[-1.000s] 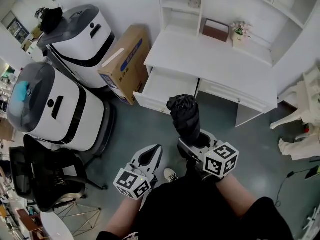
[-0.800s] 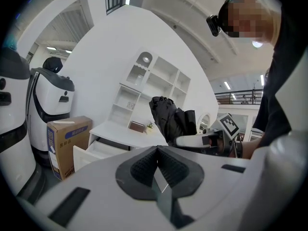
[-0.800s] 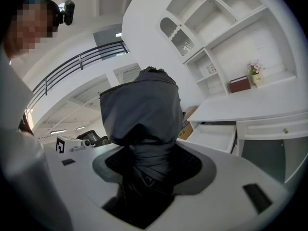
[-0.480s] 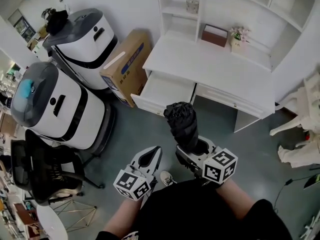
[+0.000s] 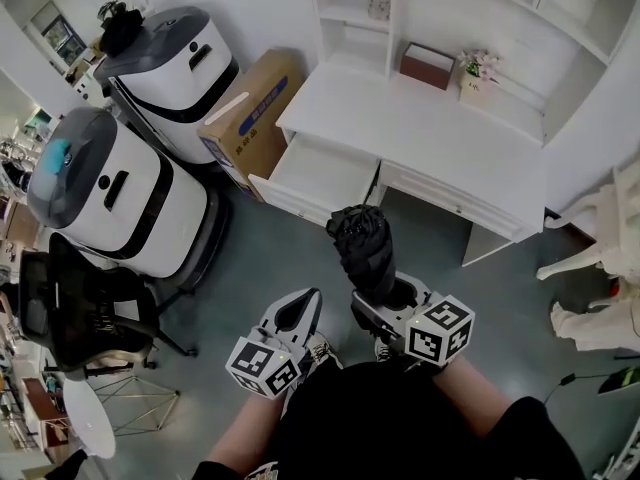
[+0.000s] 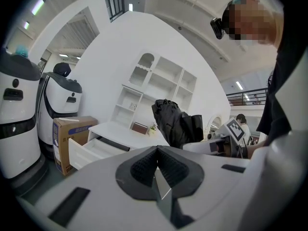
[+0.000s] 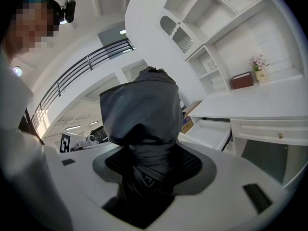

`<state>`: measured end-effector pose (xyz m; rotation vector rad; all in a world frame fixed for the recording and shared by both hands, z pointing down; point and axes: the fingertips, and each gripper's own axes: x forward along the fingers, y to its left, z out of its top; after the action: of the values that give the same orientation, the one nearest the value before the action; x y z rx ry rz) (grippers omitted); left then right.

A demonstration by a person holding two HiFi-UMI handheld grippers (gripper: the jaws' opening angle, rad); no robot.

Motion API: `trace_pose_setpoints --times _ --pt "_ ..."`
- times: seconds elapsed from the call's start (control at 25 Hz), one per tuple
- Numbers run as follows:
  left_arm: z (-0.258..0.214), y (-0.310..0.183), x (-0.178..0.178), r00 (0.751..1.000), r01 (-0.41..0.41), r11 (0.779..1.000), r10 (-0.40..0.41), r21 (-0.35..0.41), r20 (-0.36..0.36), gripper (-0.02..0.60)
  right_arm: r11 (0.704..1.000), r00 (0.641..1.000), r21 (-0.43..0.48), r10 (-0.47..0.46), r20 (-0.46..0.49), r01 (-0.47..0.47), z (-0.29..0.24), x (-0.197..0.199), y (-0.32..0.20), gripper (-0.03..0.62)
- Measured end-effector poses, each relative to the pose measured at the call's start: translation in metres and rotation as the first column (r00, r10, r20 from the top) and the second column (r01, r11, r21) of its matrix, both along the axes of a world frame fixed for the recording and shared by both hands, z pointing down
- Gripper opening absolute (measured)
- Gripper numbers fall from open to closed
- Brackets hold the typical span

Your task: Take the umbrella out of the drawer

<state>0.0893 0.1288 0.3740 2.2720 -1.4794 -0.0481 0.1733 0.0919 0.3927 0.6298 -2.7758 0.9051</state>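
We had our right gripper (image 5: 388, 296) clamped on the folded black umbrella (image 5: 364, 246), which stood upright, out of the drawer and over the floor. Our left gripper (image 5: 299, 311) sat just beside it, jaws pressed together on nothing. Farther out, the white drawer (image 5: 296, 200) hung open under the desk (image 5: 430, 133), next to a cardboard box (image 5: 250, 118).

An office-like workroom was shown: a white desk (image 5: 430, 133) with shelves (image 5: 352, 16), large white machines (image 5: 115, 203), a cardboard box (image 5: 250, 108) and a black office chair (image 5: 85, 313).
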Motion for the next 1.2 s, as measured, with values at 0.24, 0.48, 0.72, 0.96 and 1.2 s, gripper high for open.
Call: trace_pose_setpoints --times 0.24,0.48,0.72,0.96,1.2 --pt "0.001 0.01 0.031 0.999 0.044 0.999 -0.044 -0.007 0.011 0.005 0.998 0.998 -0.004 -0.055 0.011 0.055 0.002 0.027 0.005 0.249" --pt "0.004 0.015 0.055 0.997 0.076 0.997 -0.076 -0.004 0.013 0.005 0.995 0.995 0.003 -0.102 0.015 0.102 0.005 0.045 0.011 0.249" --pt "0.004 0.015 0.073 0.995 0.096 0.995 -0.096 -0.003 0.019 0.005 0.992 0.992 -0.005 -0.125 0.027 0.125 0.007 0.061 0.008 0.249" --pt "0.001 0.019 0.077 0.995 0.099 0.995 -0.099 0.004 0.031 0.005 0.99 0.99 0.004 -0.138 0.038 0.138 0.003 0.062 0.012 0.249" --pt "-0.004 0.013 0.077 0.995 0.087 0.996 -0.087 0.007 0.04 0.005 0.991 0.99 0.011 -0.135 0.04 0.134 0.001 0.061 0.01 0.249"
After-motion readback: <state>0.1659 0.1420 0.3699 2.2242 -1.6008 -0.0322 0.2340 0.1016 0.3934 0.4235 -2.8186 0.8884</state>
